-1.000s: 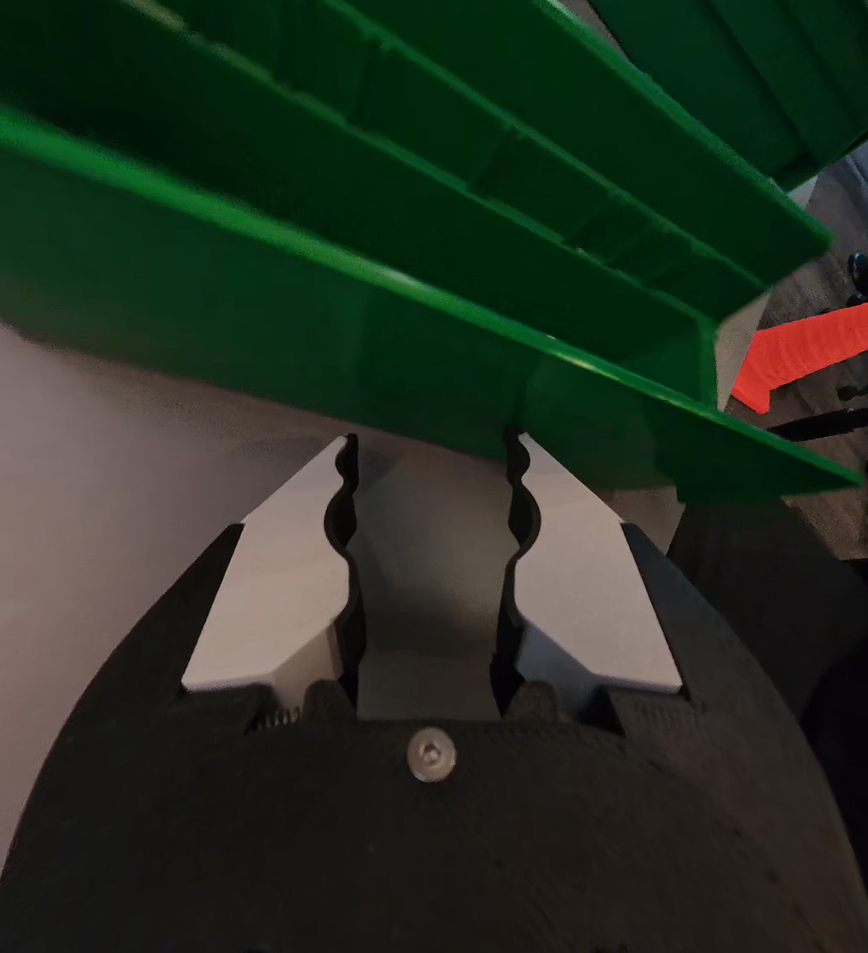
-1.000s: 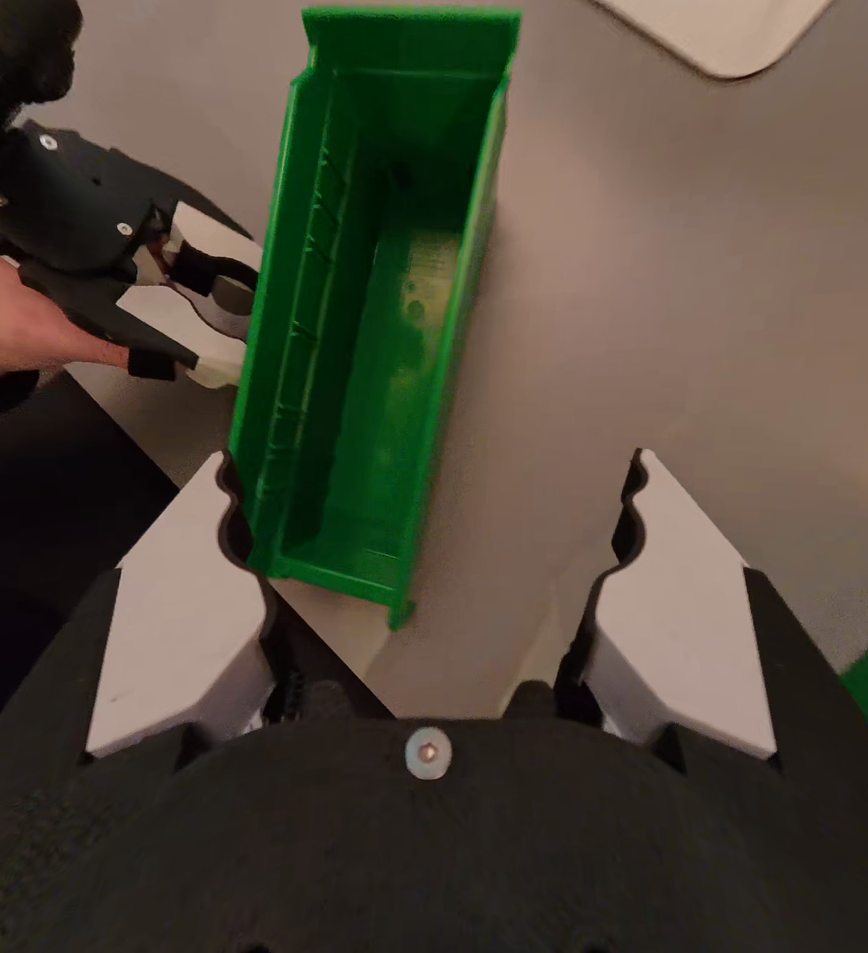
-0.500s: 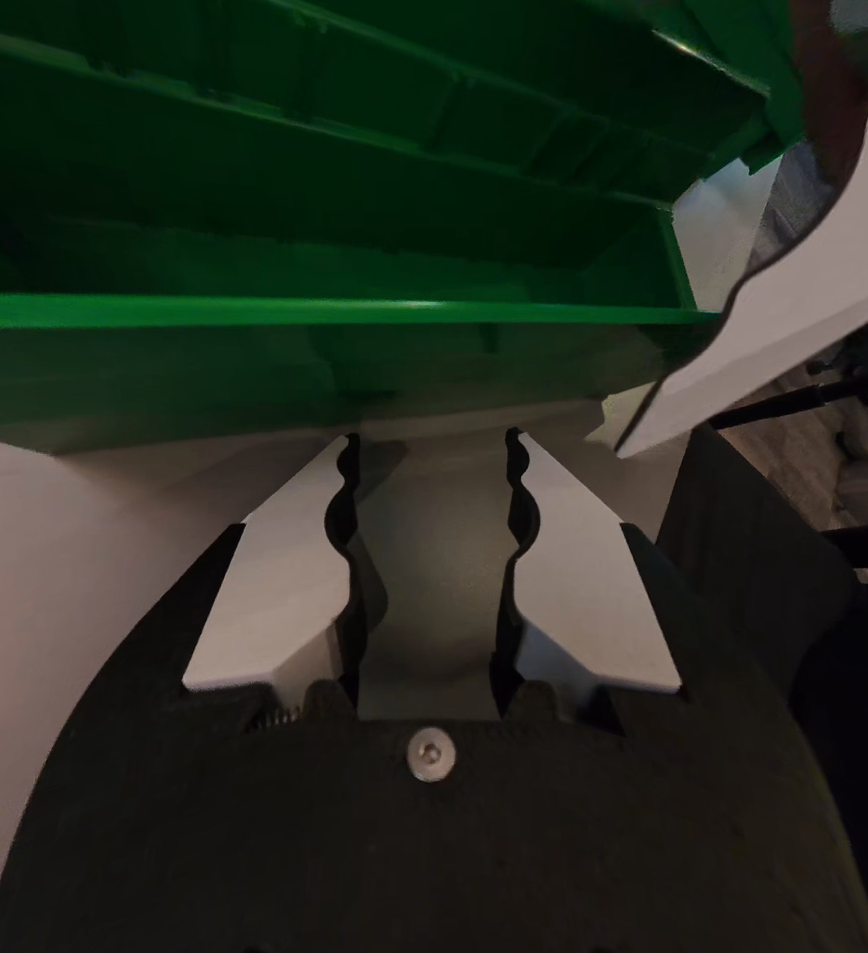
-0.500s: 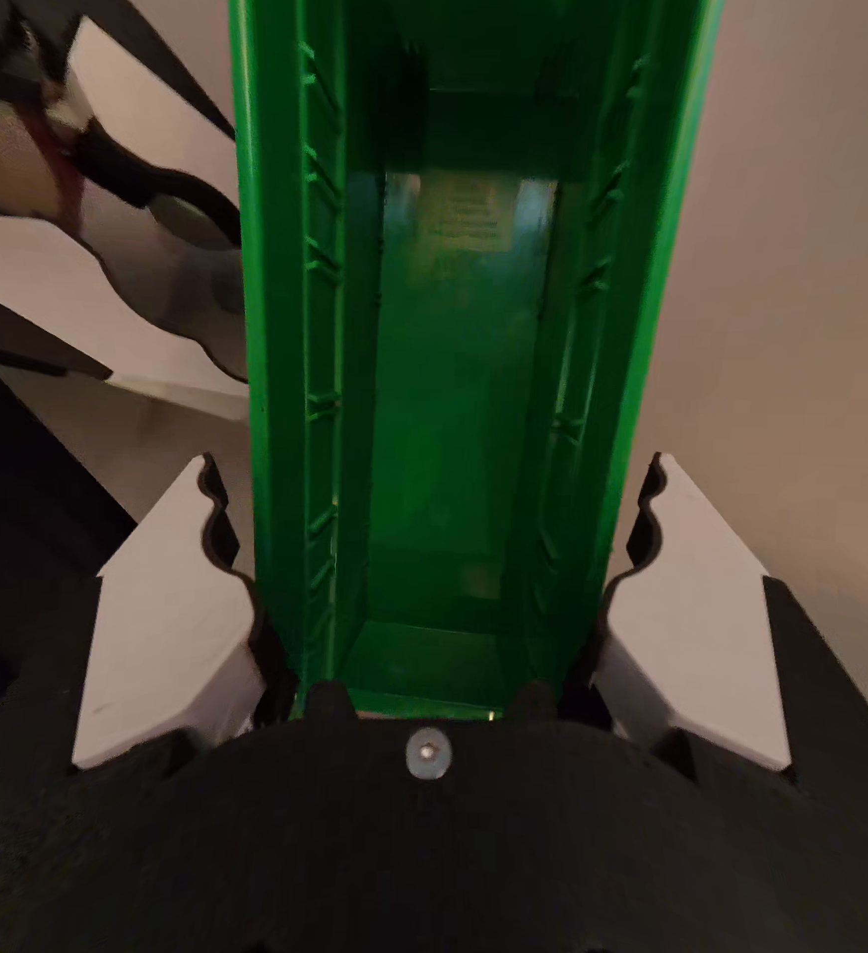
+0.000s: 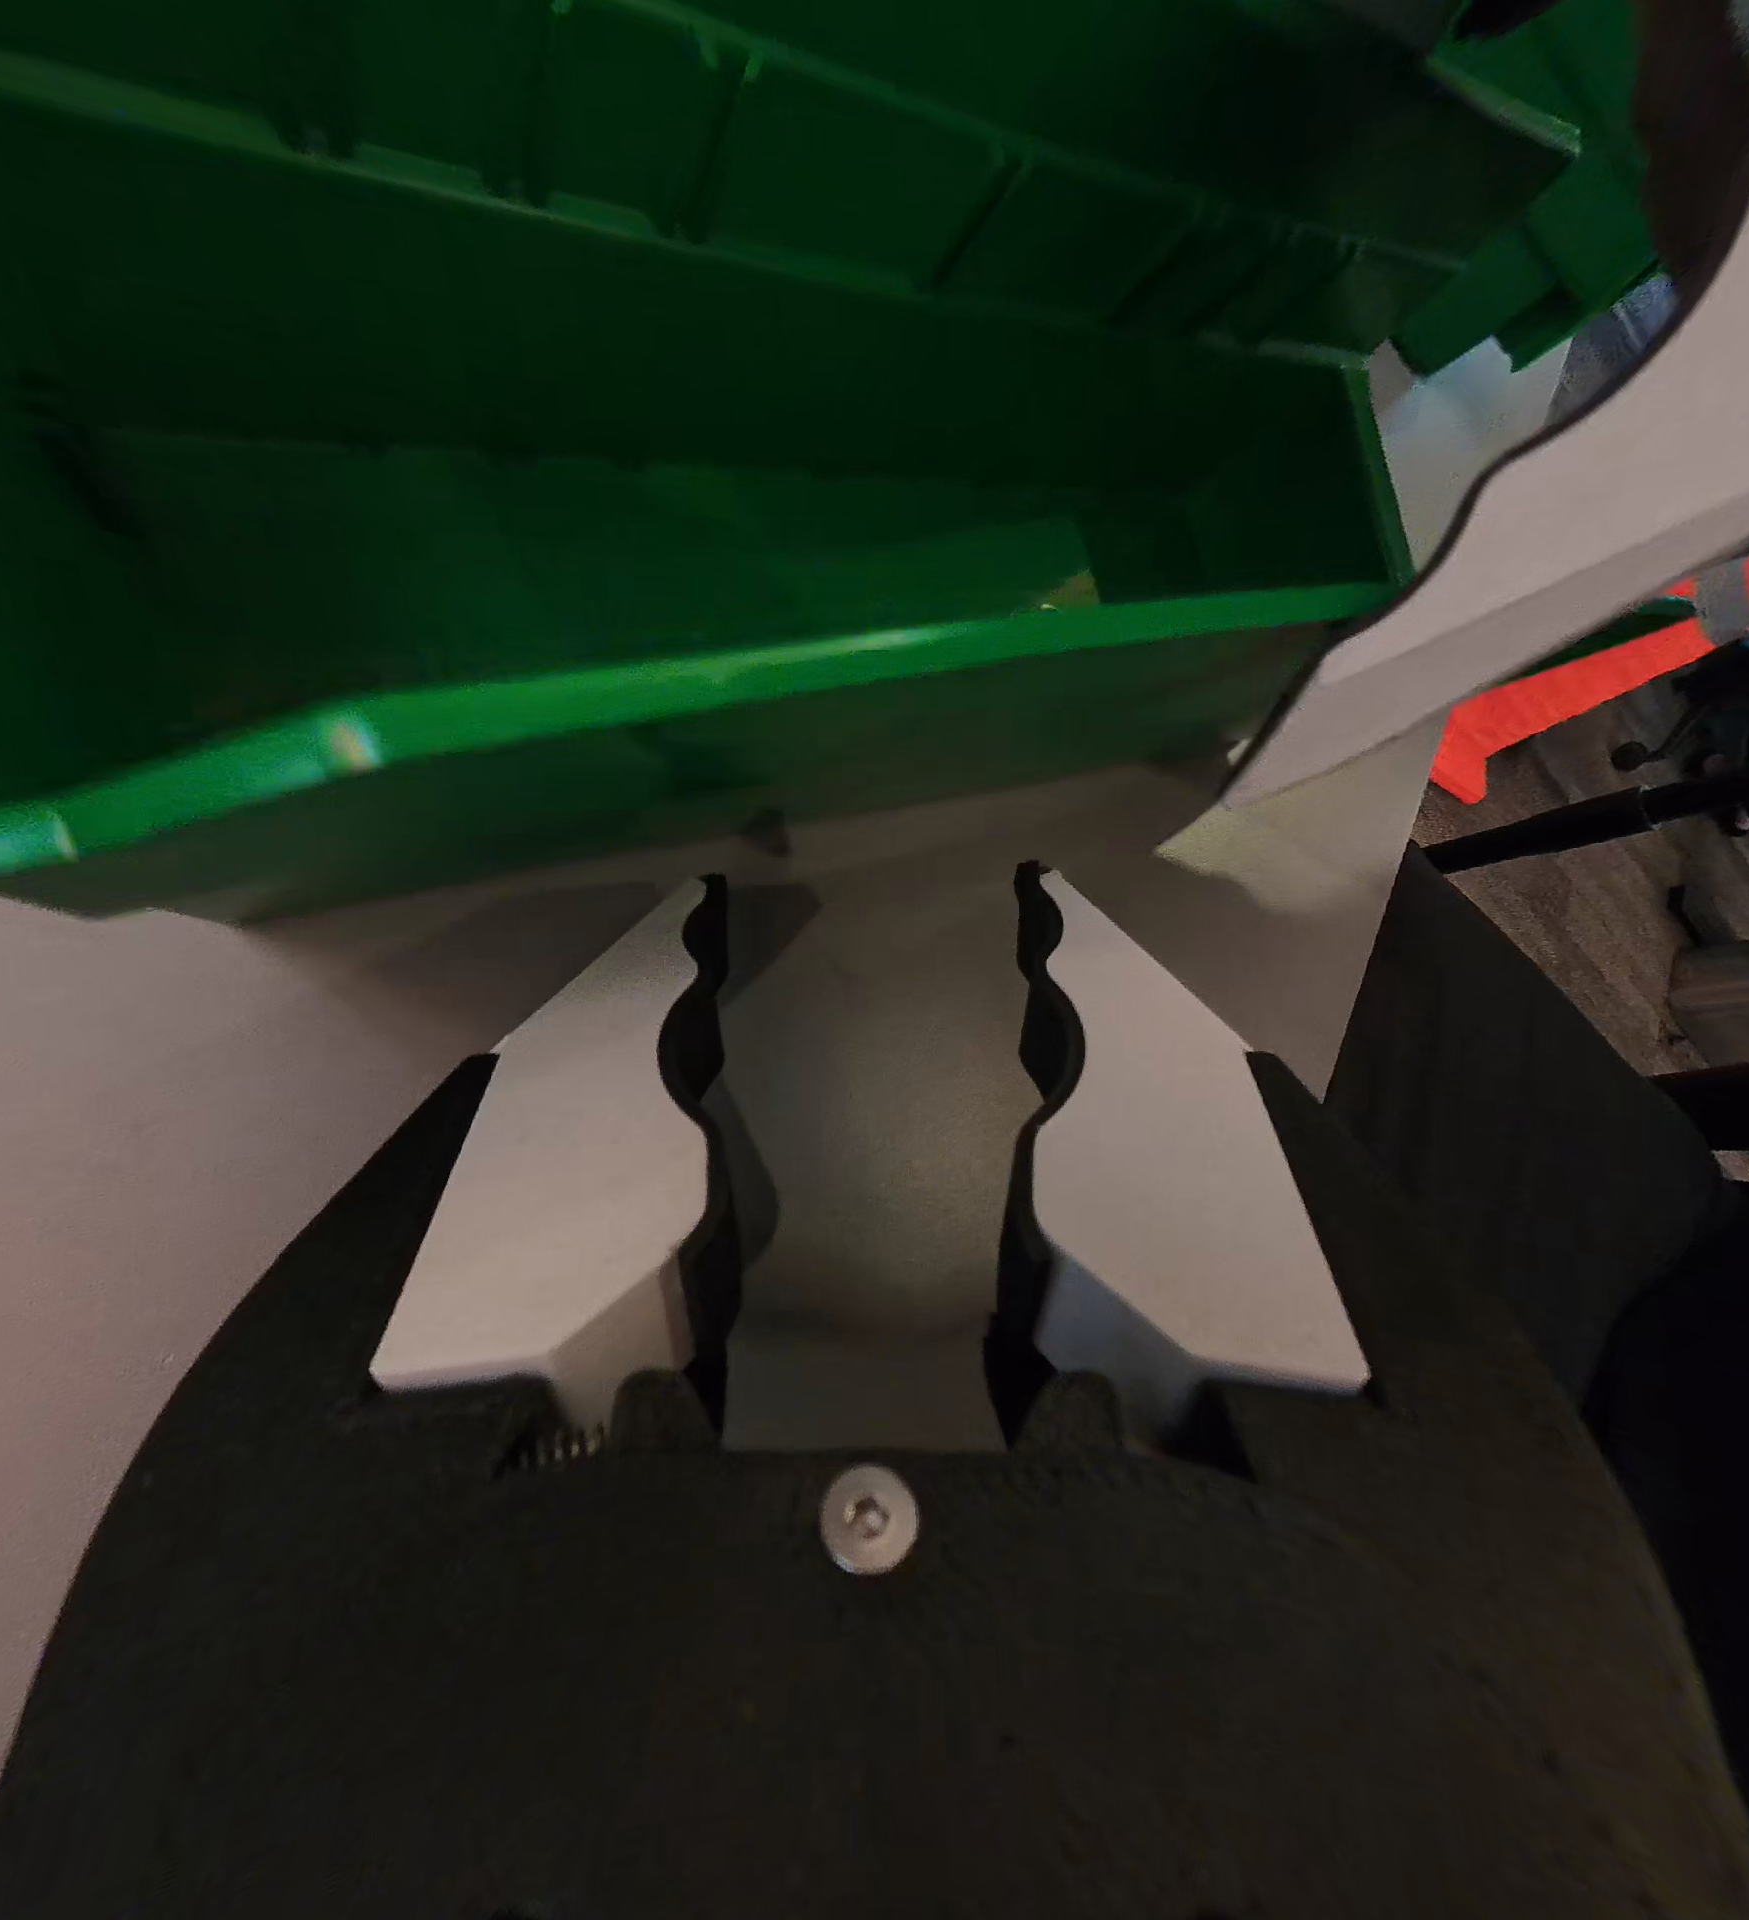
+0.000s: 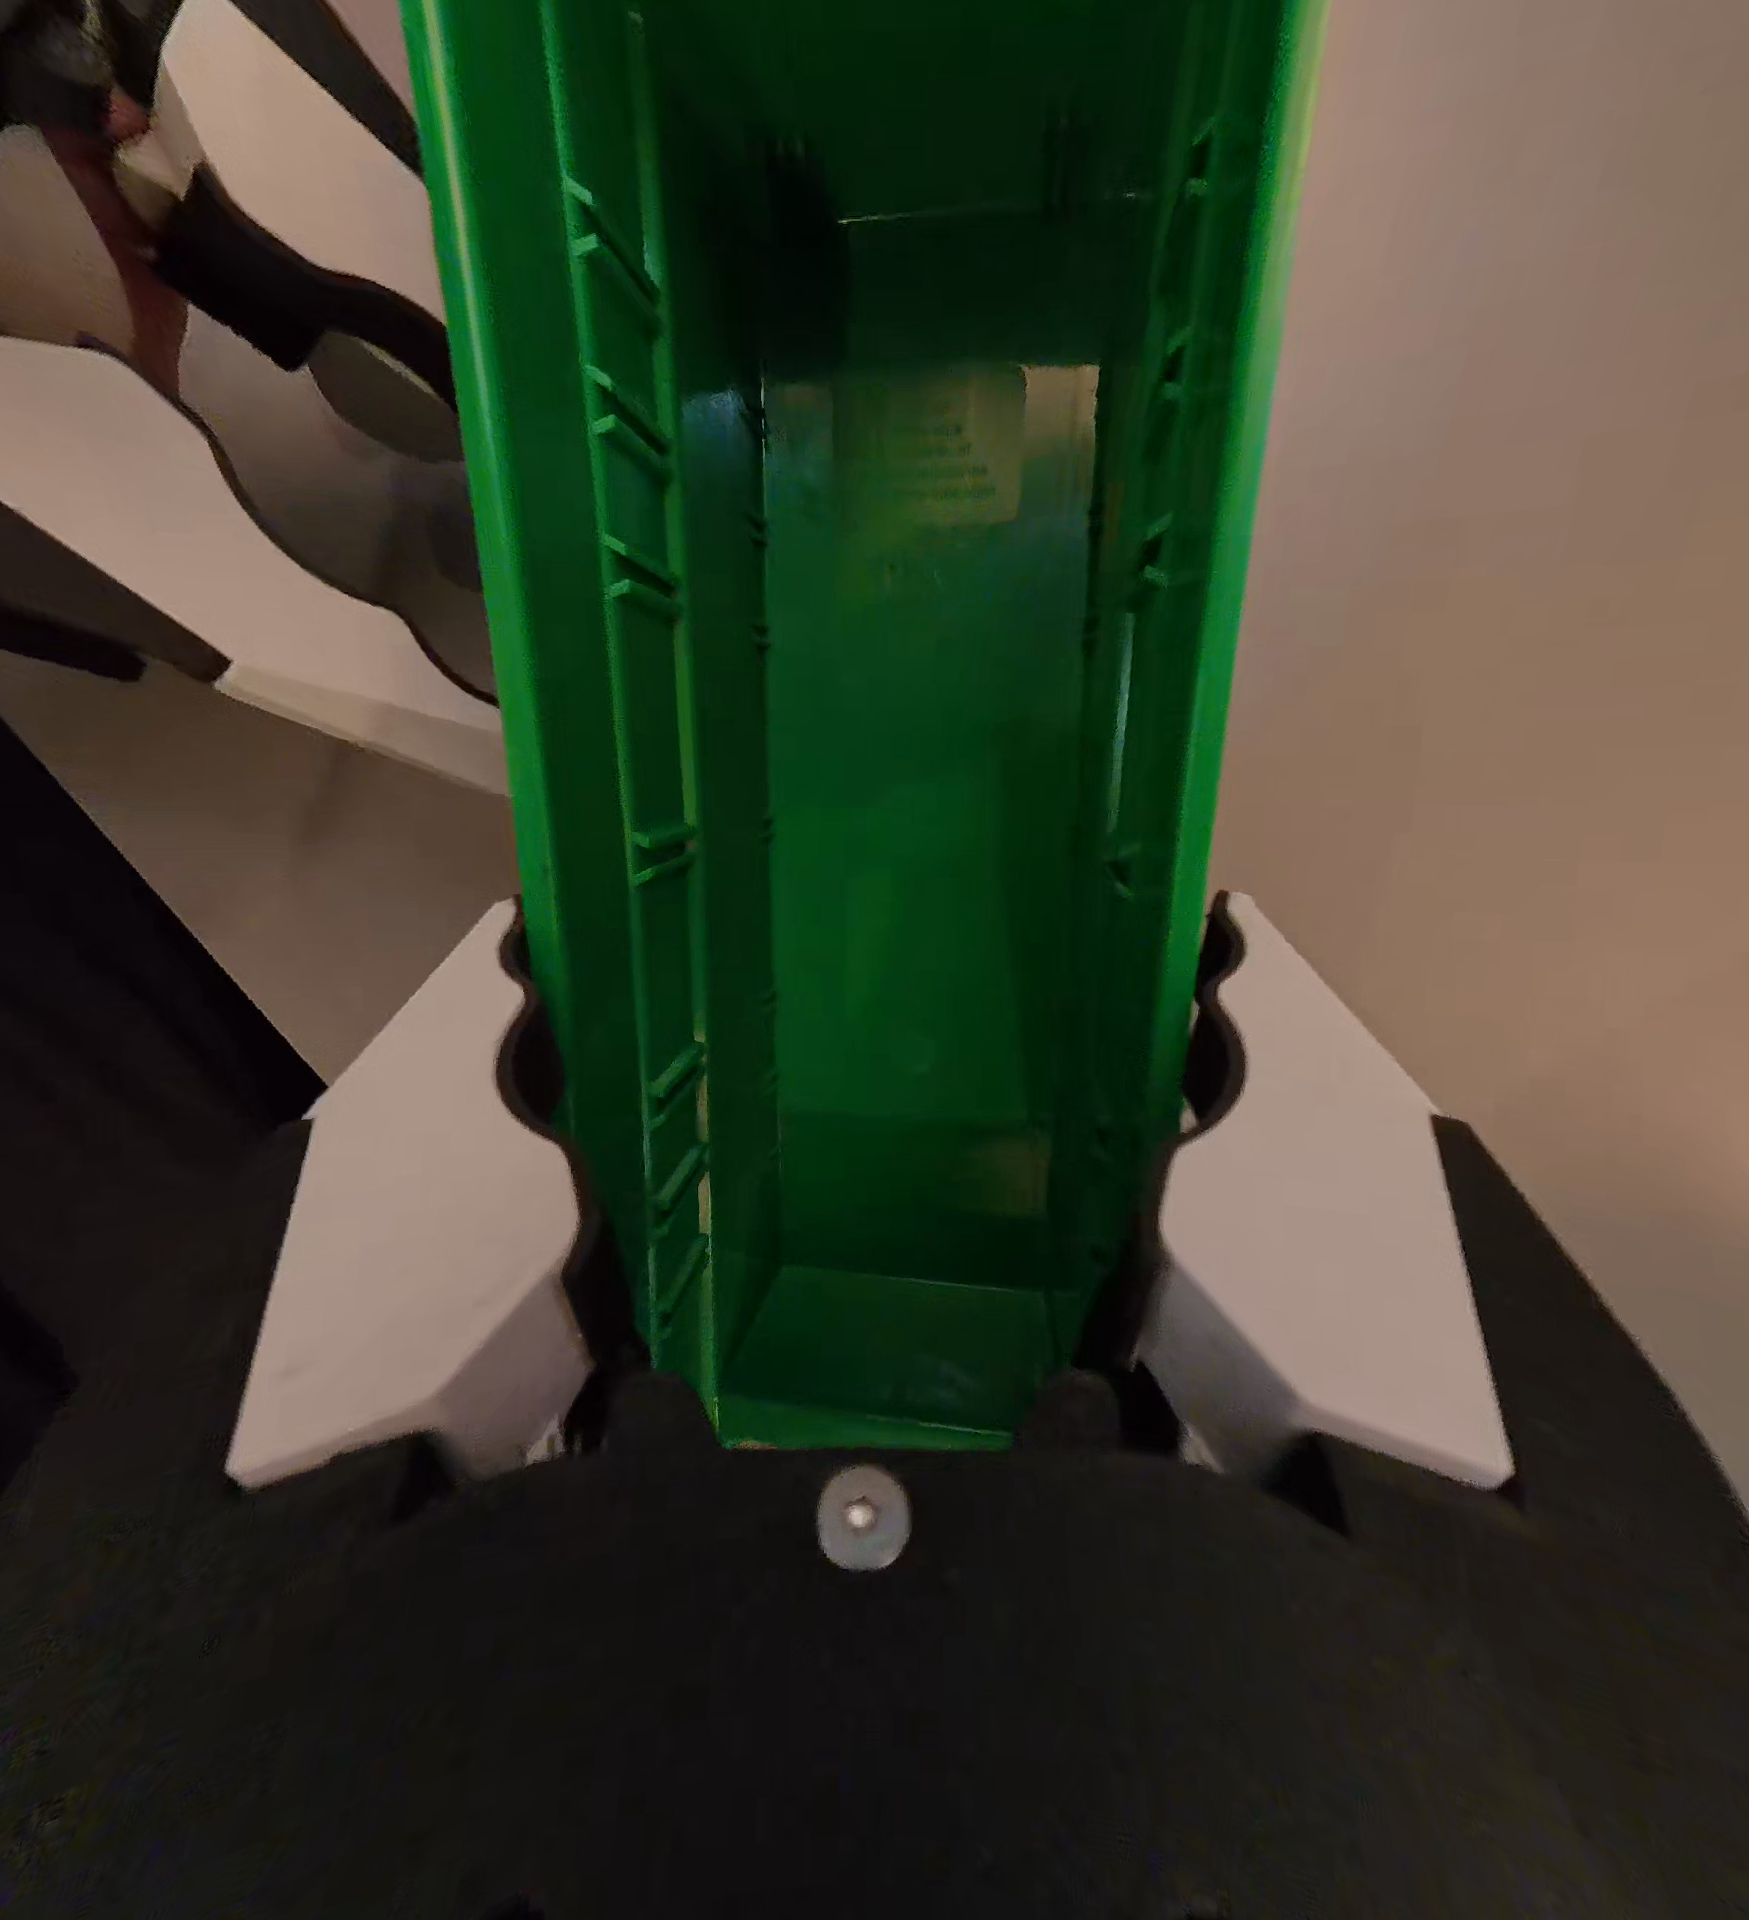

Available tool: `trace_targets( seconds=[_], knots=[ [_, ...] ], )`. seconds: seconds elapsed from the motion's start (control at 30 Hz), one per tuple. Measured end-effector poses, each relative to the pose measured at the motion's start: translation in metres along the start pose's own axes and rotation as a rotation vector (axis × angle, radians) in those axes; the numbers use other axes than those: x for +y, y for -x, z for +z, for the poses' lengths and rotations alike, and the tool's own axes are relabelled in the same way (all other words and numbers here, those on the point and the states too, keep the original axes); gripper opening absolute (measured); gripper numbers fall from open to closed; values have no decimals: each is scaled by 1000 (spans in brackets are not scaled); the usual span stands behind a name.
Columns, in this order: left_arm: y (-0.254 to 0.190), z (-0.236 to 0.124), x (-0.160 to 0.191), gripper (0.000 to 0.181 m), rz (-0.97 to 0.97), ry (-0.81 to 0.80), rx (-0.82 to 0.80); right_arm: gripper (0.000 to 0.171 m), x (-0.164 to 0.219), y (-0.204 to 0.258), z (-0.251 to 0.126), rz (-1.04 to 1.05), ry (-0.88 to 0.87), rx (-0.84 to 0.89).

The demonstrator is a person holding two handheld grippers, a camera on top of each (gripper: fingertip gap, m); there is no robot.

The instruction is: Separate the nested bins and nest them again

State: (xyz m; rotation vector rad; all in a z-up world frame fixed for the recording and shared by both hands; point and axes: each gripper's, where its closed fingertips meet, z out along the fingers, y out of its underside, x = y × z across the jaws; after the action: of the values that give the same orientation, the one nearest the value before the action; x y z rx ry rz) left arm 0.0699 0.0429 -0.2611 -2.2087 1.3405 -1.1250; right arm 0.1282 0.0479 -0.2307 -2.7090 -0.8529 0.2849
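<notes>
One pale table (image 6: 1535, 540) carried everything, and on it the long green bin (image 6: 911, 831) lay lengthwise, its open top turned to the right wrist camera and its near end wall pushed deep into the throat of the right gripper (image 6: 870, 909). That claw was seen closed to a middling width on the bin, one finger pressed against the outside of each long wall. The left gripper (image 5: 868, 875) was held empty, its jaws parted by a narrow gap, with the tips just beside the bin's long side wall, close to the table. A second green piece (image 5: 1576, 239), probably the other bin, was glimpsed beyond the far corner. The bins were therefore judged to be already separated, with the re-nesting yet to be done.

For this step, the squeeze was best kept gentle, since thin walls pinched from outside could bow inward. The bin ought to be lifted level and lined up square over its partner before being lowered, while the left claw was used to steady the other bin.

A small pale label (image 6: 937, 457) was noticed on the bin's floor; its print was too blurred to be read, and no brand mark could be made out.
</notes>
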Motion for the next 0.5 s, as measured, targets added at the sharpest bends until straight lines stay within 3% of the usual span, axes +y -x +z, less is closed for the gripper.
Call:
trace_targets(
  seconds=[0.13,0.3,0.43,0.5],
  knots=[
    [0,1,1,55,-1,3,1,130,3,3,1,-47,19,13],
    [-2,2,-1,53,-8,-8,9,151,14,3,5,-109,86,49],
    [-5,5,-1,53,2,2,12,145,13,2,6,-98,89,74],
    [-6,6,0,53,4,5,14,134,10,1,5,-69,73,80]
  ],
)
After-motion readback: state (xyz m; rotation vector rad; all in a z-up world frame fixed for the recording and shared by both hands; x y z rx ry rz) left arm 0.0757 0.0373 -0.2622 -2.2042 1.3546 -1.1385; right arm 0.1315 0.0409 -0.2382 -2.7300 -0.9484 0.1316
